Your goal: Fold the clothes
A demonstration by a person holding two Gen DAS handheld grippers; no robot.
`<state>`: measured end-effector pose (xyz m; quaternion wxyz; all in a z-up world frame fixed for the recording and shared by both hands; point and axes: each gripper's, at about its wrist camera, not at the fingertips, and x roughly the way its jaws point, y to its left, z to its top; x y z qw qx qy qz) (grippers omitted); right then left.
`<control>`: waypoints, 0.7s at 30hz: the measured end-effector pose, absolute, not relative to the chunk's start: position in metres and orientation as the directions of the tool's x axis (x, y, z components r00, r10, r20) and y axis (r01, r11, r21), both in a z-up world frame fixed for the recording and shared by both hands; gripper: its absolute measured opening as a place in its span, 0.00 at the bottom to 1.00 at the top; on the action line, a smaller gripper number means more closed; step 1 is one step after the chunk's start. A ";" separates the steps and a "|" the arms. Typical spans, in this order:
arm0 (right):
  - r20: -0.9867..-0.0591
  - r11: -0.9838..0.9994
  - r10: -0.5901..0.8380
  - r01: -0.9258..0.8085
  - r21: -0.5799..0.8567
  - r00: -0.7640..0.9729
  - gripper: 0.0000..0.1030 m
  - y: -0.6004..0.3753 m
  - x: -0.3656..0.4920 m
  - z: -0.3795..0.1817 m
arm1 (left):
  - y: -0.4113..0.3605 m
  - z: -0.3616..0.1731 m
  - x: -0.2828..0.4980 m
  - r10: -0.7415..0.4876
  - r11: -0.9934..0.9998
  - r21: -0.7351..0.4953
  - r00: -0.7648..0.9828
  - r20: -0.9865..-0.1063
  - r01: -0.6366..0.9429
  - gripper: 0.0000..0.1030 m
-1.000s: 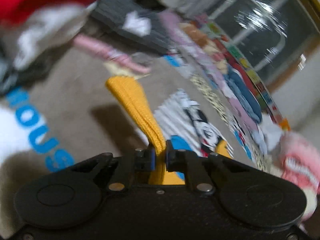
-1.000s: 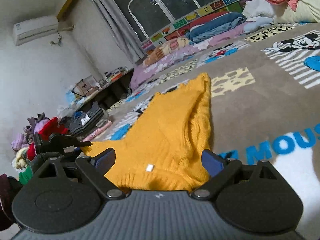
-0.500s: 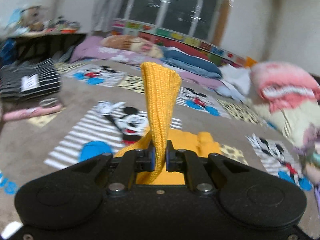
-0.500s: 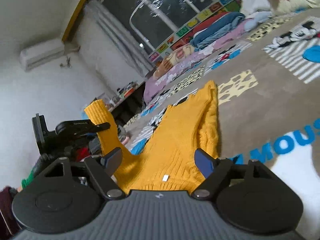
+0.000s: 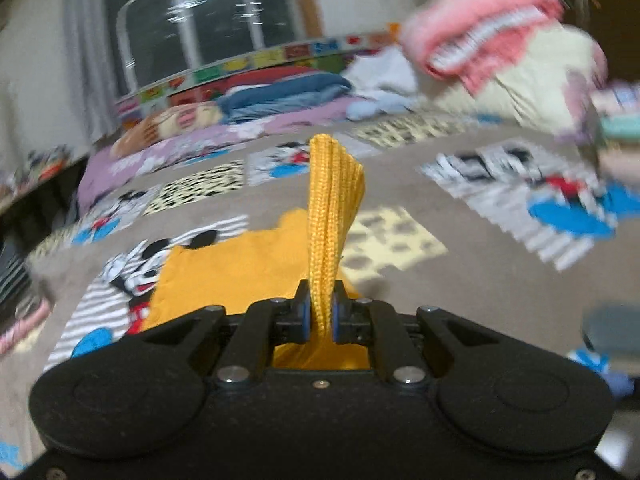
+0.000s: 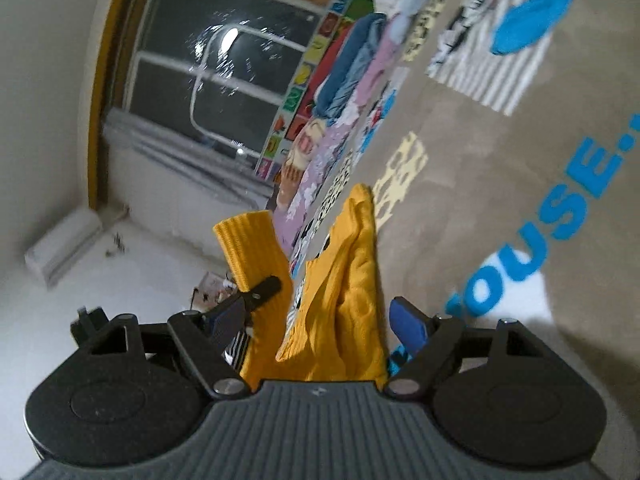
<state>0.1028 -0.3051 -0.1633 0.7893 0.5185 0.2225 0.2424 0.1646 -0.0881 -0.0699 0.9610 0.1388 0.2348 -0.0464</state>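
Blue letters "OUSE" on brown bedspread (image 6: 520, 160); rest cut off.

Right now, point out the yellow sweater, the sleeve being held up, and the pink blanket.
yellow sweater (image 6: 352, 300): right wrist view, on the bunched knit body.
sleeve (image 5: 332, 200): left wrist view, on the raised ribbed cuff.
pink blanket (image 5: 480, 32): left wrist view, on its fuzzy top.

The left gripper (image 5: 319, 316) was matte black with blue pads and silver screws low in frame; the right gripper (image 6: 320, 322) added a grey ribbed plate.
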 end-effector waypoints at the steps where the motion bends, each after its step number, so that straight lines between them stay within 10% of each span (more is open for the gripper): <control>1: -0.097 0.329 0.610 -0.140 0.934 0.787 0.78 -0.307 0.105 -0.167 | -0.097 -0.077 0.165 -0.037 0.946 0.266 0.878 -0.477 0.184 0.19; 4: -0.094 0.292 0.602 -0.109 0.950 0.793 0.78 -0.309 0.110 -0.177 | -0.108 -0.091 0.156 -0.121 0.923 0.263 0.859 -0.497 0.282 0.52; 21: -0.201 0.349 0.591 -0.023 0.937 0.781 0.72 -0.277 0.139 -0.176 | 0.031 -0.083 0.043 -0.067 0.994 0.052 0.903 -0.425 0.098 0.64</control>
